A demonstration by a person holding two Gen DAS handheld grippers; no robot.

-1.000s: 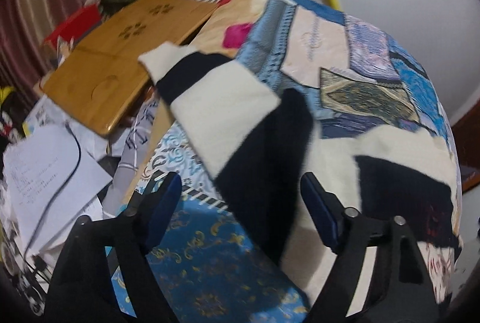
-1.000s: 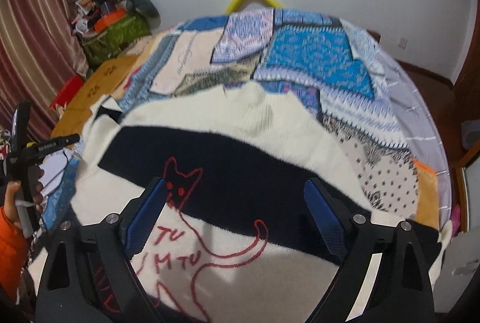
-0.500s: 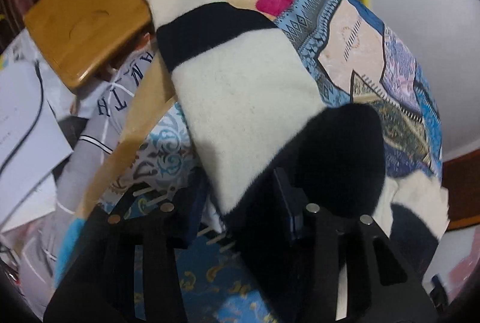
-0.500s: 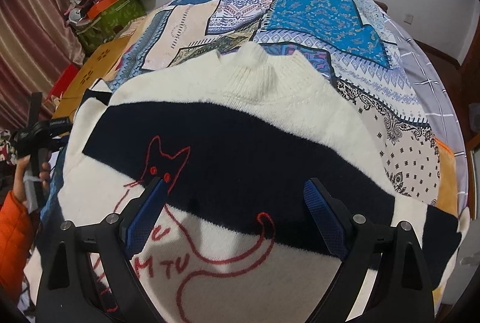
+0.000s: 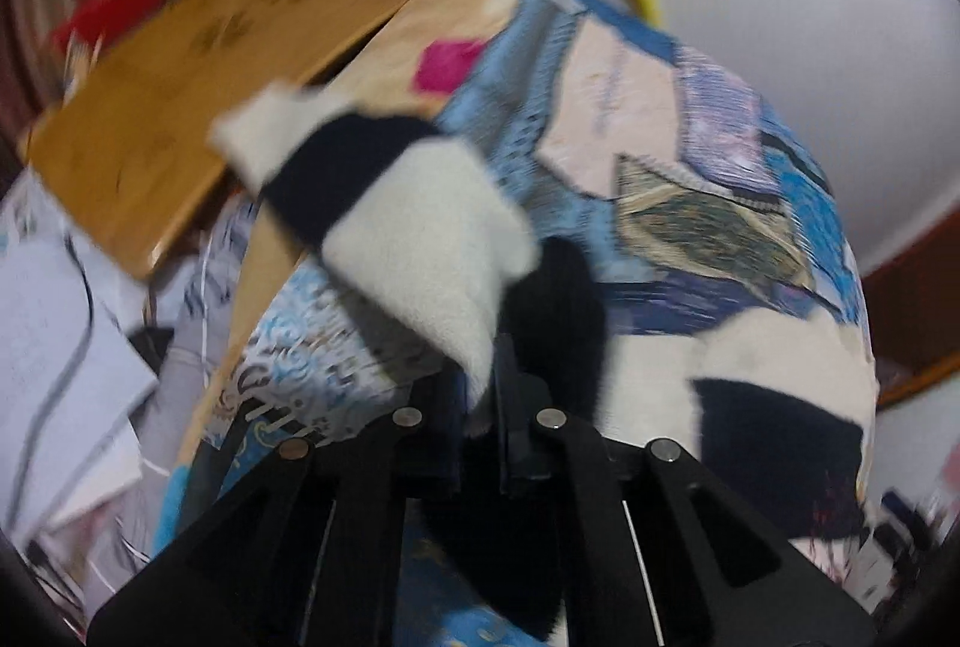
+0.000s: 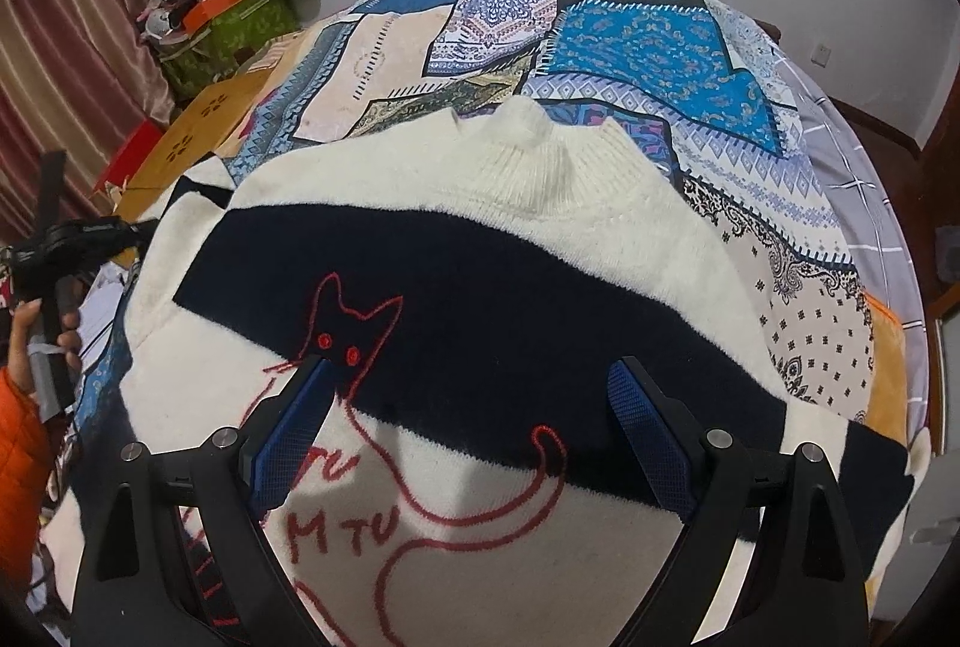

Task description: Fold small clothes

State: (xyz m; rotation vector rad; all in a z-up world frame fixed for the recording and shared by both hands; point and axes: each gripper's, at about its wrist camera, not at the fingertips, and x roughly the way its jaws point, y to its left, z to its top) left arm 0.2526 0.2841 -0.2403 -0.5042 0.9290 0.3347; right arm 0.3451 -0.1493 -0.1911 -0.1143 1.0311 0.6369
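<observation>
Left tongs [image 5: 477,401] are clenched on the sleeve [image 5: 414,221] of the sweater [image 6: 480,287], pinching it where the cream band meets the dark one, with the cuff end lifted off the bed and pointing away toward the wooden board [image 5: 174,107]. That view is blurred, so the exact bite on the cloth is hard to read, but the two fingers stand close together with fabric between them. Right tongs [image 6: 471,431] are released, fingers wide apart, hovering over the chest of the sweater just above the red cat outline [image 6: 420,443] and touching nothing that I can make out.

The sweater lies front up on the patchwork bedspread [image 6: 648,47], collar toward the far wall, body spread flat and unfolded. I judge the fold to be at its very start: one sleeve is in hand and ready to go across the chest, nothing is yet laid over. Left to do, as far as can be seen: bring this sleeve in, do the other sleeve, then double the body up from the hem
</observation>
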